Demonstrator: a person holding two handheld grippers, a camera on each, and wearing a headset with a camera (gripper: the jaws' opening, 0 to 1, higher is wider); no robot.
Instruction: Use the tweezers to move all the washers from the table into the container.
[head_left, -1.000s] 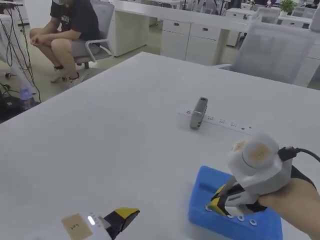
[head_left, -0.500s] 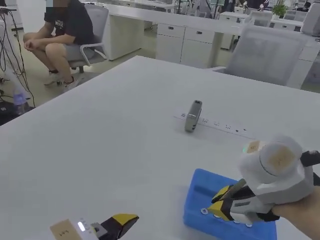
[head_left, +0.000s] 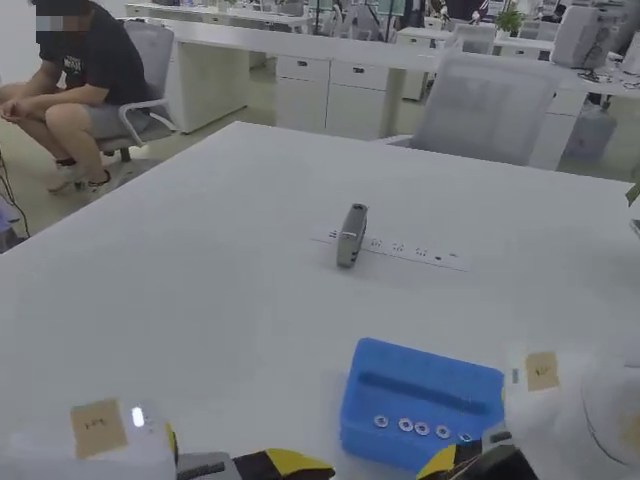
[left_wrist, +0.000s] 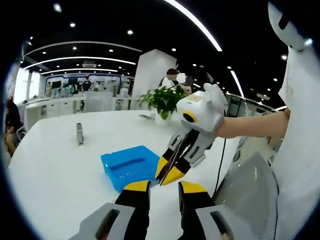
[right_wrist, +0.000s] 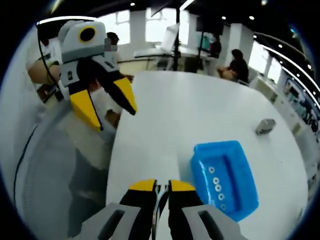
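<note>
The right hand-held gripper (right_wrist: 161, 187) is clamped on the tweezers (left_wrist: 174, 157), the left hand-held gripper (left_wrist: 164, 188) stands apart, and five washers (head_left: 421, 428) lie in the blue container (head_left: 425, 362) on the counter (head_left: 200, 280).

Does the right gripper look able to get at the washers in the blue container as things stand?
Likely yes. The blue container is open-topped, the washers lie bare in a row, and the right gripper, shut on the tweezers, sits just beside it with nothing between.
</note>
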